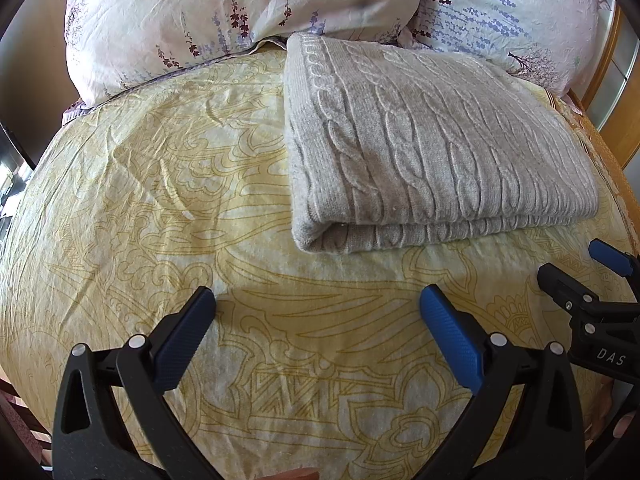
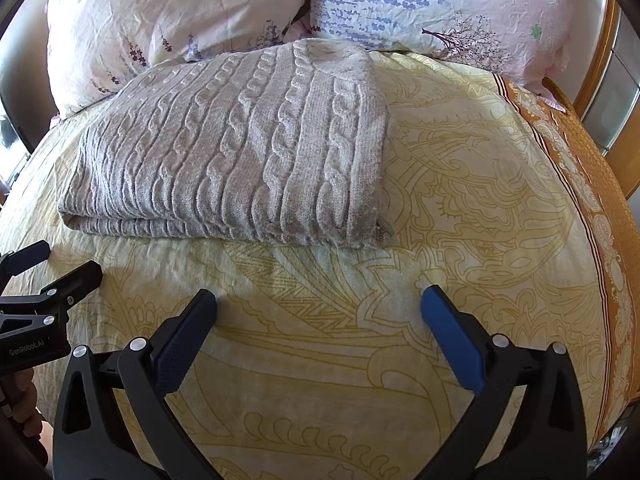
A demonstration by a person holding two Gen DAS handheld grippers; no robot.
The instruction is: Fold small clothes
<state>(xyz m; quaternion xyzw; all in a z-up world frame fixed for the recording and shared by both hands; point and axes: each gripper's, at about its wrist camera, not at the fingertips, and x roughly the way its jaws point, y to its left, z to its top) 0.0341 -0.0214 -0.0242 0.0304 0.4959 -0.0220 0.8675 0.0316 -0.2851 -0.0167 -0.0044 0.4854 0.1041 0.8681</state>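
Observation:
A grey cable-knit sweater (image 1: 424,144) lies folded into a thick rectangle on the yellow patterned bedspread (image 1: 160,200), just in front of the pillows. It also shows in the right wrist view (image 2: 240,152). My left gripper (image 1: 318,308) is open and empty, held over bare bedspread a short way in front of the sweater's near folded edge. My right gripper (image 2: 319,306) is open and empty, in front of the sweater's near right corner. The right gripper shows at the right edge of the left wrist view (image 1: 580,272), and the left gripper shows at the left edge of the right wrist view (image 2: 48,264).
Two floral pillows (image 1: 224,12) (image 2: 440,4) lie against the head of the bed behind the sweater. An orange patterned border (image 2: 592,184) runs along the bed's right side, with a wooden frame (image 2: 600,52) beyond it.

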